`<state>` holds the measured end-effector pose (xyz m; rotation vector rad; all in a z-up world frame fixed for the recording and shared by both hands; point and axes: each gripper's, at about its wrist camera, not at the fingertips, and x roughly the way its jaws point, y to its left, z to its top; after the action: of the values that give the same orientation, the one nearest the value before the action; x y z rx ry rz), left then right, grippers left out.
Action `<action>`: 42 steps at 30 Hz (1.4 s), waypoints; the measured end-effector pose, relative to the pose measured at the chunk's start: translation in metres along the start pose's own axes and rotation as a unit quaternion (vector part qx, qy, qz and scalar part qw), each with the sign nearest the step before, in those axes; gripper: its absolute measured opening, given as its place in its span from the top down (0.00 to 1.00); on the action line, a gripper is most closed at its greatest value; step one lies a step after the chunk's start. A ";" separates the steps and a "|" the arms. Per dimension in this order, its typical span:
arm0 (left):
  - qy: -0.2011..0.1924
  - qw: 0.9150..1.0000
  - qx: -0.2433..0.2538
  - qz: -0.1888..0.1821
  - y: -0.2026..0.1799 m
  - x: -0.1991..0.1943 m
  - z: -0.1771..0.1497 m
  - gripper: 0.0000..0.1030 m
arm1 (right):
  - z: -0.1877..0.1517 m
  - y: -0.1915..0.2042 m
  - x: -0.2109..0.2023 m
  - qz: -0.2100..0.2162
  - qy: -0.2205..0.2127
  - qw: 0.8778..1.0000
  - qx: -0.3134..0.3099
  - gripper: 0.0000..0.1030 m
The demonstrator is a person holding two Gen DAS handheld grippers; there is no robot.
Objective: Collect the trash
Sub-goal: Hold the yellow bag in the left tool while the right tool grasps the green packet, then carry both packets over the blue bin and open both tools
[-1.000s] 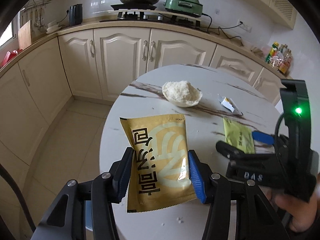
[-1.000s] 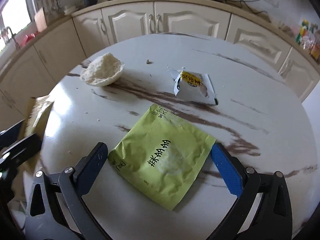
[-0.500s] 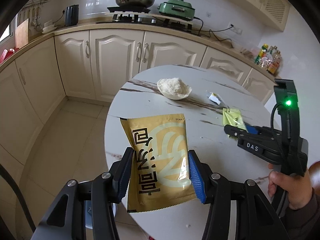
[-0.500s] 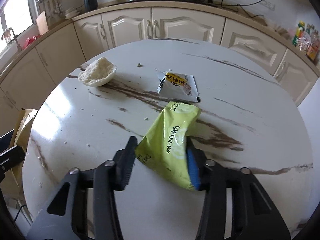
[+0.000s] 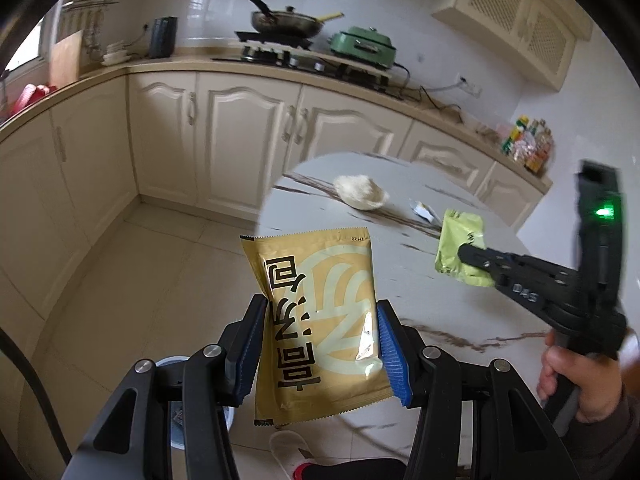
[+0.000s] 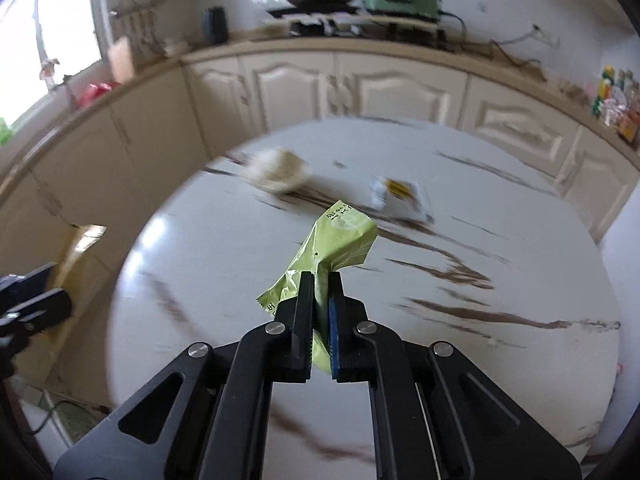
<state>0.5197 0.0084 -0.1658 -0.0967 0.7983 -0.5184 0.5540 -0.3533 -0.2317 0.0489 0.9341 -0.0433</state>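
Note:
My left gripper [image 5: 320, 320] is shut on a flat yellow packet [image 5: 320, 300] with black characters, held off the left edge of the round marble table [image 5: 400, 280], above the floor. My right gripper [image 6: 320, 280] is shut on a crumpled green packet [image 6: 332, 248], lifted above the table [image 6: 480, 360]; it also shows in the left wrist view [image 5: 460, 244]. On the table lie a white crumpled wad [image 6: 280, 170] and a small white and yellow wrapper [image 6: 400, 196].
A round bin rim [image 5: 176, 364] shows on the floor below my left gripper, next to a slippered foot [image 5: 292, 452]. Cream cabinets [image 5: 240, 140] and a counter with stove, pan and green cooker run behind the table.
My right gripper closed on the green packet and lifted it off the table. My left gripper drew back off the table's edge with the yellow packet still held.

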 end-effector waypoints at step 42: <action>0.304 0.910 -0.247 0.139 0.319 0.189 -0.206 0.42 | -0.160 0.275 0.371 0.153 0.305 0.928 -0.150 0.90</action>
<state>0.6142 0.2183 -0.5222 -0.2935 1.5219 -0.0515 0.6623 -0.0748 -0.6183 -0.0822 1.5363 0.4284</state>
